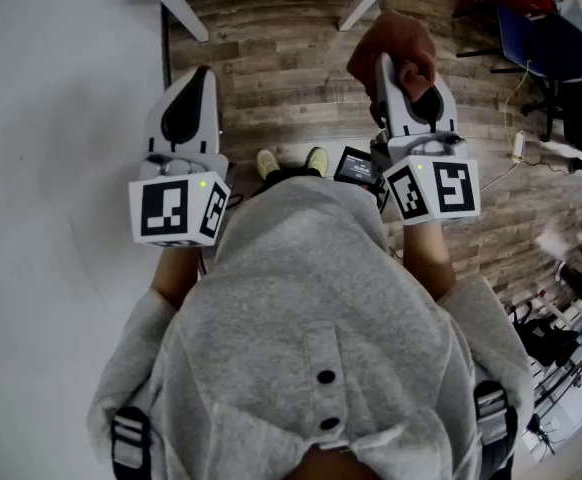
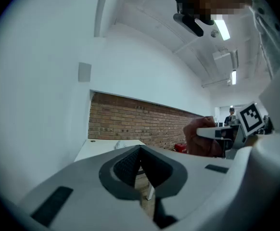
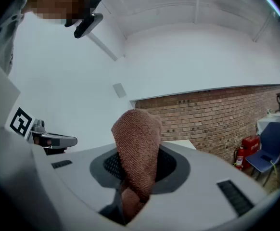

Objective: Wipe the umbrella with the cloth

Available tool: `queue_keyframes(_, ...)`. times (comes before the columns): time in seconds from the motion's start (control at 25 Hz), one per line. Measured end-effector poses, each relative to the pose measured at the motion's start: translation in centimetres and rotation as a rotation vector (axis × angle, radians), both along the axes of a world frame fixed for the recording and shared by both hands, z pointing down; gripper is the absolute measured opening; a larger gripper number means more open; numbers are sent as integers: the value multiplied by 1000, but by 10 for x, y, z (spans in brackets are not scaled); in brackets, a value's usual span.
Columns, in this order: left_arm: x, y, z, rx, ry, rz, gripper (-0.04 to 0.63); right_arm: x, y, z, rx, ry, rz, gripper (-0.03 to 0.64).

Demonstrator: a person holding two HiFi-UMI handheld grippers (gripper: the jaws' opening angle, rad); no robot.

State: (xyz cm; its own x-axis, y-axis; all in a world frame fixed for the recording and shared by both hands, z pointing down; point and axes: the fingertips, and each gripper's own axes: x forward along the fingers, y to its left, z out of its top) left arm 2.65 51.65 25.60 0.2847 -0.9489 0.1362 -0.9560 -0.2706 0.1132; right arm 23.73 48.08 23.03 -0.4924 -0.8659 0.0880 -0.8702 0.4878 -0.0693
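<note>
At one o'clock from our grey hoodie (image 1: 311, 298), we hold the right gripper (image 1: 383, 76), jaws clamped on the brown cloth (image 1: 395, 40), which bunches up past the tips. At eleven o'clock, our left gripper (image 1: 199, 76) reaches toward the wood floor (image 1: 291, 88), jaws pressed together with nothing between them.

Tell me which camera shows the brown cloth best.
The right gripper view: the cloth fills the centre, pinched upright in the right tool, weave visible. The head view shows it from above as a brown bunch at the tool's tip. The left gripper view catches only a small, distant lump.
</note>
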Motion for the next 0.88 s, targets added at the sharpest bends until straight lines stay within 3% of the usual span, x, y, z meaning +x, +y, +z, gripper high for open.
queue_keyframes(0.52,-22,20,-13,44,4,37,15,-19,22,-16,23,-36,45,101)
queue_keyframes(0.88,-30,26,-15,75,-7,11,14,-24,21,-15,46,-51,40,101)
